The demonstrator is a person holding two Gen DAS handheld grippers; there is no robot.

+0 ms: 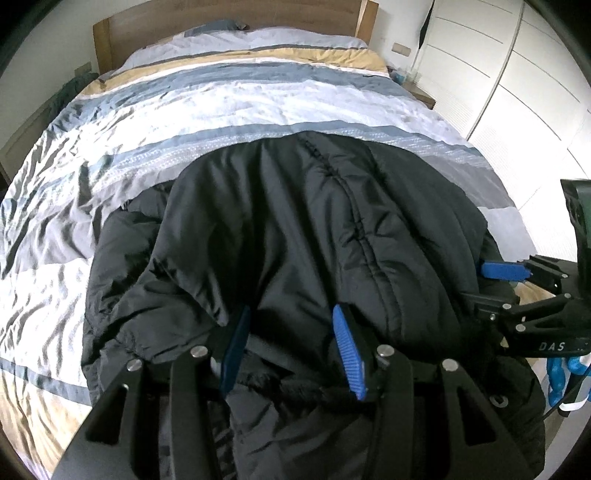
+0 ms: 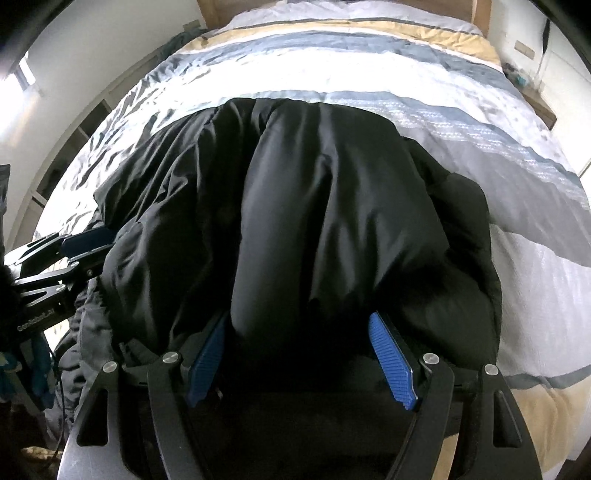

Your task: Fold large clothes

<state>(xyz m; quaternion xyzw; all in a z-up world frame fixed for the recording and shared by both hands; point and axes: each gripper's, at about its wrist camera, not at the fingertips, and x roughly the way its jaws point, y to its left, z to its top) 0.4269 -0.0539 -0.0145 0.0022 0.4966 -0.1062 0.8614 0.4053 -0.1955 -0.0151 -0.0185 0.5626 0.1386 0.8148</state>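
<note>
A large black puffy jacket (image 1: 295, 221) lies bunched on the striped duvet, its zip seam running up the middle and a dark fur trim (image 1: 303, 389) near its lower edge. My left gripper (image 1: 291, 310) points down onto it, blue pads pressed on a thick fold of the jacket. In the right wrist view the jacket (image 2: 314, 203) bulges between the pads of my right gripper (image 2: 299, 317), which is shut wide on that bulk. Each gripper shows in the other's view: the right gripper (image 1: 484, 284) at the jacket's right side, the left gripper (image 2: 99, 247) at its left side.
The bed's duvet (image 1: 221, 99) has white, grey-blue and tan stripes and stretches to a wooden headboard (image 1: 221, 18). White wardrobe doors (image 1: 517, 74) stand on the right, with a small bedside table (image 1: 421, 92) by the bed. Shelving (image 2: 74, 147) lines the left wall.
</note>
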